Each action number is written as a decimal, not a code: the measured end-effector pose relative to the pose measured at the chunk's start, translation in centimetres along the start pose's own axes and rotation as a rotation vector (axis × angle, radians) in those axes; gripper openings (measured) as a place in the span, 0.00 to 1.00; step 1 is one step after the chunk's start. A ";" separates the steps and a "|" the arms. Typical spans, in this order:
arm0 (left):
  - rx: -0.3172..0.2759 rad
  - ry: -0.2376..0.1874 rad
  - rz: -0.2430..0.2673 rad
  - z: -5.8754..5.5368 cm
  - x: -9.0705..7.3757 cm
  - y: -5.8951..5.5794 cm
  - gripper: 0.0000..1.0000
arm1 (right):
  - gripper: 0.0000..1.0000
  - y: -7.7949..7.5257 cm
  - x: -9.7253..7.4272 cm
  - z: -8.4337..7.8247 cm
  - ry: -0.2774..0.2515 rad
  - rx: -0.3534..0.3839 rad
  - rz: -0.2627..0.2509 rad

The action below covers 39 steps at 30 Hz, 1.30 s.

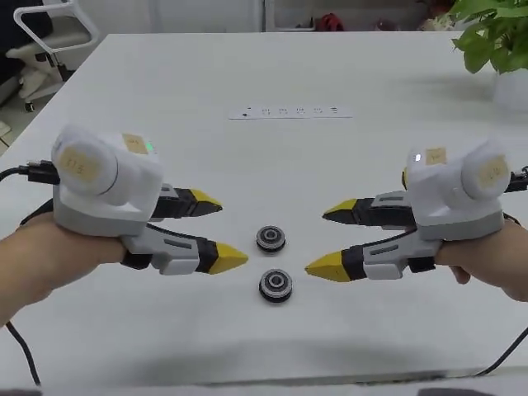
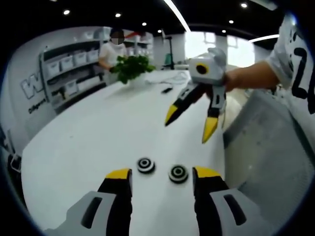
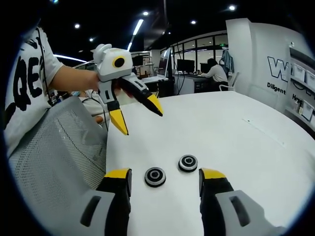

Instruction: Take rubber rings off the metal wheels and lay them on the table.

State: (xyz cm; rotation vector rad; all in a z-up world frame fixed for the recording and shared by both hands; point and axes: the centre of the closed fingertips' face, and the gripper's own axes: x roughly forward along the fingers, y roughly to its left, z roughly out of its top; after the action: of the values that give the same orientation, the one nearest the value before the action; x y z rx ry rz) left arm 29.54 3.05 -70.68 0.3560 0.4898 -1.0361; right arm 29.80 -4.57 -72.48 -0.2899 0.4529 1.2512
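Observation:
Two small metal wheels with black rubber rings lie flat on the white table, one farther (image 1: 271, 238) and one nearer (image 1: 275, 285). From the left gripper view they appear as a left wheel (image 2: 146, 165) and a right wheel (image 2: 178, 173); the right gripper view shows one wheel (image 3: 155, 176) beside the other (image 3: 187, 162). My left gripper (image 1: 224, 231) hovers left of them, open and empty. My right gripper (image 1: 324, 240) faces it from the right, also open and empty. Both wheels lie between the two grippers, untouched.
A white power strip (image 1: 290, 112) lies on the table beyond the wheels. A potted plant (image 1: 495, 37) stands at the far right corner. A mesh chair back (image 3: 59, 147) sits near the table's front edge. A person (image 3: 215, 72) sits at a far desk.

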 end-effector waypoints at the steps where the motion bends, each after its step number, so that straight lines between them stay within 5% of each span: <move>1: 0.001 0.002 -0.002 0.0 0.1 0.0 0.50 | 0.52 0.0 0.2 -0.1 0.003 -0.002 0.005; 15: 0.025 0.033 -0.036 -0.8 1.9 -0.5 0.47 | 0.49 -0.3 1.6 -0.5 -0.019 0.037 0.032; 39: -0.002 0.071 -0.081 -2.8 4.3 -0.8 0.40 | 0.42 0.1 3.6 -2.9 0.034 0.025 0.080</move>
State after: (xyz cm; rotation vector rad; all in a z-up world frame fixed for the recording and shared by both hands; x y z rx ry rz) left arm 30.06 0.96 -75.39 0.3743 0.5728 -1.1040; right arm 30.08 -2.82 -76.71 -0.2746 0.5132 1.3190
